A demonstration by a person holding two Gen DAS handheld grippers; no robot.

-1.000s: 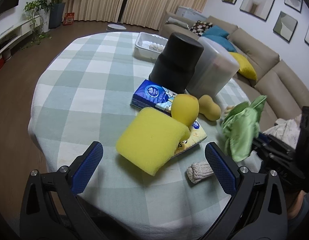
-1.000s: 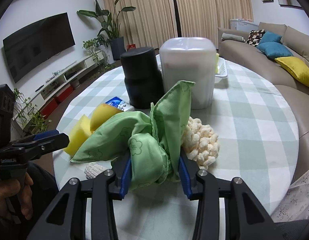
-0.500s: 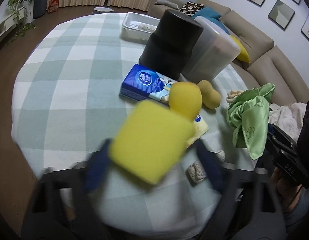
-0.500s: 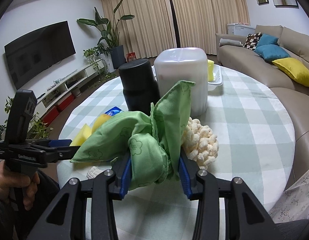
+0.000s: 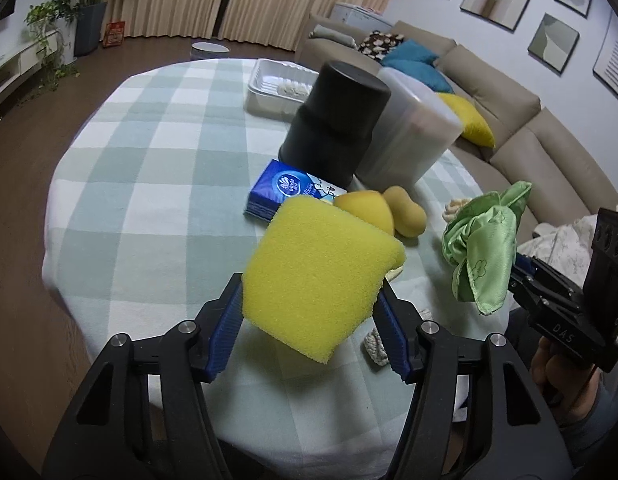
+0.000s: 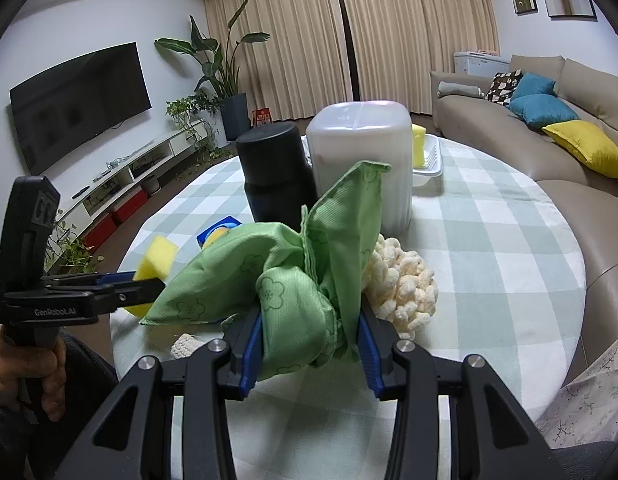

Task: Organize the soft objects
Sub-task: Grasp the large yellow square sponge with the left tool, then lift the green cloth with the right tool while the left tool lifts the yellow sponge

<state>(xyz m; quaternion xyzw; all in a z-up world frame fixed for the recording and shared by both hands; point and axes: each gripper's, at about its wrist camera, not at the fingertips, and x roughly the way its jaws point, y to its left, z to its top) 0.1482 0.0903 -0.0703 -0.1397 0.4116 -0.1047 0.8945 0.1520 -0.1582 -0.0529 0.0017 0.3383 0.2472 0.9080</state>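
Midway: left gripper [image 5: 309, 320] clamps the yellow sponge [image 5: 321, 272], right gripper [image 6: 309, 344] clamps the green cloth [image 6: 301, 280]; other soft pieces remain on the table [image 5: 149, 168].

The table [image 5: 157, 168] wears a cloth of pale green and white checks. The sponge [image 5: 321, 280] is bright yellow, and the cloth [image 6: 305, 276] is light green with small printed flowers. The jaws' pads are blue on black frames. At twelve o'clock from the sponge stand a black canister [image 5: 335, 120] and a frosted white container [image 5: 409, 136]. The tissue pack [image 5: 281, 192] is blue.
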